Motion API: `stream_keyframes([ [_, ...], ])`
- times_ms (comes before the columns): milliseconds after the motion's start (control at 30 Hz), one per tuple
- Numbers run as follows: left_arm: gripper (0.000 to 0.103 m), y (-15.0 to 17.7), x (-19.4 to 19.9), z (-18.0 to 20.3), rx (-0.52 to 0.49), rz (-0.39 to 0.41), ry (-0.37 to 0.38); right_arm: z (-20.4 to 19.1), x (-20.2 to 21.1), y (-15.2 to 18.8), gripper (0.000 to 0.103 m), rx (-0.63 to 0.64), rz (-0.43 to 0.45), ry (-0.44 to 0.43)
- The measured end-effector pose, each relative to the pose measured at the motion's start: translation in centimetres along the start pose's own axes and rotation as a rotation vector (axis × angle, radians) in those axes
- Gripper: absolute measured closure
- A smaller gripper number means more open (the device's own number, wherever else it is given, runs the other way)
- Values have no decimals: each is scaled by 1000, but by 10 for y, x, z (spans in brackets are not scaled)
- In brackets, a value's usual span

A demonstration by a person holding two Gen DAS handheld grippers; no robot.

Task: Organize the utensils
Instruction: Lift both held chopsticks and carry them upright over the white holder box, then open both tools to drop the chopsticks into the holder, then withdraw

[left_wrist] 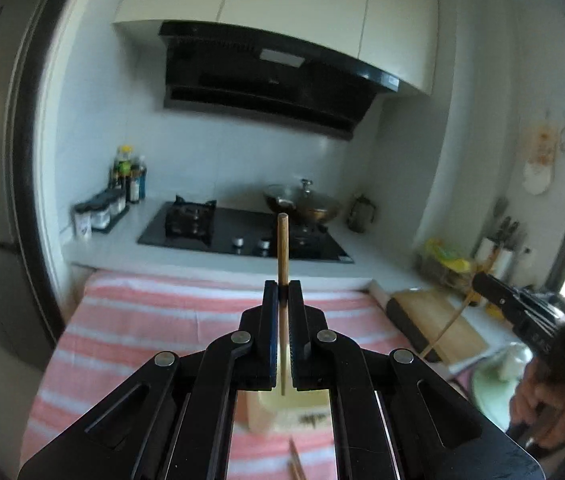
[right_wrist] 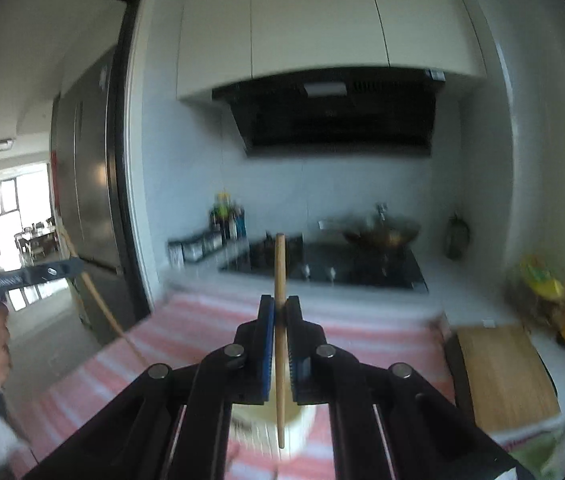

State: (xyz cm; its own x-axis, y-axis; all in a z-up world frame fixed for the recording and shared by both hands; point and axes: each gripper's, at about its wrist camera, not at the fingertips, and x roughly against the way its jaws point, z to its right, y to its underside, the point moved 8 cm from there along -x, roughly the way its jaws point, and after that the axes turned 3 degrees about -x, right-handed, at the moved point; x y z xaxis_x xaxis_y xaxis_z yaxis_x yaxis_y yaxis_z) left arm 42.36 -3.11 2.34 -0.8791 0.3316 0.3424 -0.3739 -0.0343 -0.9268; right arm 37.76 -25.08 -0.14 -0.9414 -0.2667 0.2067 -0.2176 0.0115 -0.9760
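My left gripper (left_wrist: 282, 286) is shut on a wooden chopstick (left_wrist: 282, 248) that stands upright between its pads, high above the pink striped cloth (left_wrist: 162, 320). Under it sits a cream utensil holder (left_wrist: 298, 406), and another chopstick (left_wrist: 296, 465) lies on the cloth nearby. My right gripper (right_wrist: 280, 301) is likewise shut on an upright chopstick (right_wrist: 280, 268), with a pale holder (right_wrist: 266, 420) blurred below. Each view also catches the other gripper: the right gripper (left_wrist: 482, 280) and its slanted chopstick (left_wrist: 448, 322), and the left gripper (right_wrist: 76, 266) with its chopstick (right_wrist: 102, 304).
Behind the cloth are a black gas hob (left_wrist: 242, 232) with a wok (left_wrist: 306, 204), seasoning jars (left_wrist: 100, 210) at the left and a range hood above. A wooden cutting board (right_wrist: 502, 376) lies to the right, a green dish (left_wrist: 494, 380) near it. A steel fridge (right_wrist: 90, 200) stands left.
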Motion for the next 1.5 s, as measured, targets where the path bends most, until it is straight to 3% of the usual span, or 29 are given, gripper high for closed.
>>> stream_keyframes([
  [100,101,16,-58,9,-4,-105,-3,-4,-42,6,97,-3,-24,-4],
  [200,101,50,-107,12,-34,-246,-17,-2,-88,35,97,2,-119,-4],
  [300,101,86,-143,10,-72,-384,-47,8,-134,83,97,-64,-320,-14],
  [433,97,115,-163,7,-83,-466,-61,13,-161,116,94,-80,-447,13],
  [467,88,117,-161,5,-66,-468,-56,12,-162,117,93,-70,-444,25],
  [500,79,117,-158,5,-51,-465,-49,11,-160,116,81,-59,-437,33],
  [533,55,115,-150,3,-36,-450,-44,9,-154,115,72,-59,-427,29],
  [567,37,112,-140,1,-28,-424,-49,7,-146,109,53,-64,-398,20],
  [700,22,115,-84,-9,-29,-353,-24,9,-94,85,47,-72,-291,6],
  [767,7,133,-49,-19,-6,-339,-13,12,-68,83,41,-69,-265,9],
  [933,5,217,12,-58,85,-386,-89,20,12,139,39,-14,-258,64],
  [1067,5,297,38,-90,70,-458,-264,28,57,217,39,0,-311,153],
  [1167,5,337,39,-108,69,-511,-364,41,71,270,39,-18,-380,216],
  [1333,5,366,32,-121,94,-558,-393,71,66,334,39,-77,-533,305],
  [1500,2,375,21,-124,79,-579,-416,99,61,363,39,-166,-611,362],
])
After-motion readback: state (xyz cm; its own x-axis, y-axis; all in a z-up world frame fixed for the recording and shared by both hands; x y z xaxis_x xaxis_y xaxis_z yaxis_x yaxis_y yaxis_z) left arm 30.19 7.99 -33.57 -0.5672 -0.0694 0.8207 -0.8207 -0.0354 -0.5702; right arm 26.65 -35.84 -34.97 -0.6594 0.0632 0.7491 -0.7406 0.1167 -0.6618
